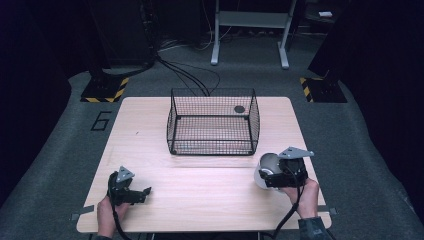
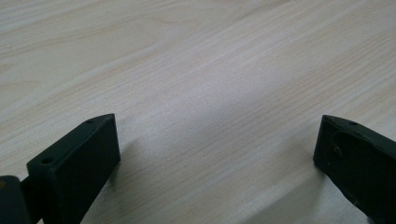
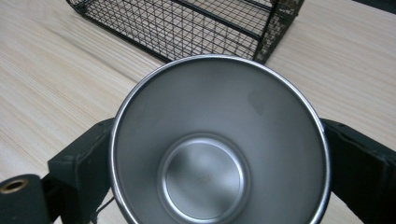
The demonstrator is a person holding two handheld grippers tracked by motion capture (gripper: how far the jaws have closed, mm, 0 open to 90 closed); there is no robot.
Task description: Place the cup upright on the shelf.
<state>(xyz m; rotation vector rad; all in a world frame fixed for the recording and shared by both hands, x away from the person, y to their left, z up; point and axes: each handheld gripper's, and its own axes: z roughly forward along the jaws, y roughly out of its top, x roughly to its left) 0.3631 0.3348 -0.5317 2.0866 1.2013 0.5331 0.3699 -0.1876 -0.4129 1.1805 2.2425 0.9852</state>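
Left claw [image 1: 131, 192] low over table [image 1: 200, 175] near front-left corner — jaws spread wide, nothing between. Right claw [image 1: 272, 172] at front right pinches steel cup [image 3: 219, 144] by its sides, jaws on either flank, mouth tipped toward camera. Beyond cup — black wire basket [image 1: 213, 122] mid-table, near, not touching.

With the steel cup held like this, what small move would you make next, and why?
Probably carry the steel cup forward toward the wire basket. The right hand-held gripper has both jaws against its sides, and the basket stands open-topped just ahead; the left hand-held gripper is open over bare table.
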